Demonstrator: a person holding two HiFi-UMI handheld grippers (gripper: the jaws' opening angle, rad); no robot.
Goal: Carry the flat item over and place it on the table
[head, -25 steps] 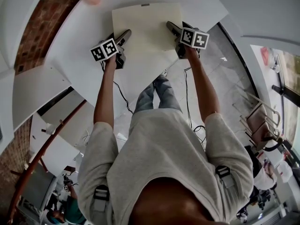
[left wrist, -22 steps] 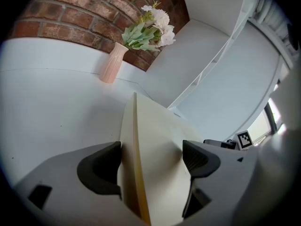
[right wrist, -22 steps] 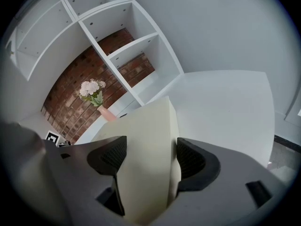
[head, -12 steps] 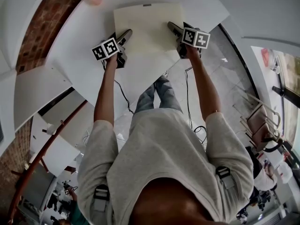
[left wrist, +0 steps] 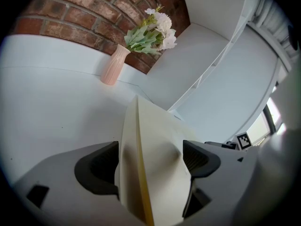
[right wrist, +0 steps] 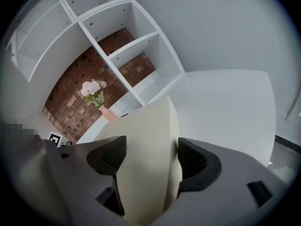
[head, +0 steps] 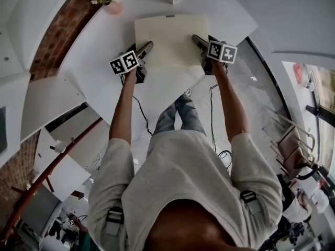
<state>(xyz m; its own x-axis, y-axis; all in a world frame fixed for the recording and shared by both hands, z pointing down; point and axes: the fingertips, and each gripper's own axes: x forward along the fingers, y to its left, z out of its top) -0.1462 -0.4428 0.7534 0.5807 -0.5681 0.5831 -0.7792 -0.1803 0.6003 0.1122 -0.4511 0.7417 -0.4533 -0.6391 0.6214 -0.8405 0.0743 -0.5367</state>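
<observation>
A flat cream board (head: 170, 38) is held level over the white table (head: 99, 61), and I cannot tell whether it touches the top. My left gripper (head: 145, 48) is shut on its near left edge. My right gripper (head: 198, 40) is shut on its near right edge. In the left gripper view the board (left wrist: 155, 145) runs edge-on between the dark pads of the left gripper (left wrist: 150, 161). In the right gripper view the board (right wrist: 148, 135) fills the gap of the right gripper (right wrist: 153, 161).
A pink vase of white flowers (head: 112, 5) stands at the table's far left by the brick wall (head: 52, 41). White shelving (right wrist: 117, 27) rises behind the table. The vase (left wrist: 113, 67) is well beyond the board. Cables trail on the floor (head: 212, 119) below the table's near corner.
The head view has shifted a little, so everything sits slightly lower and further right in it. Both grippers keep their hold and the board stays in about the same place relative to the vase.
</observation>
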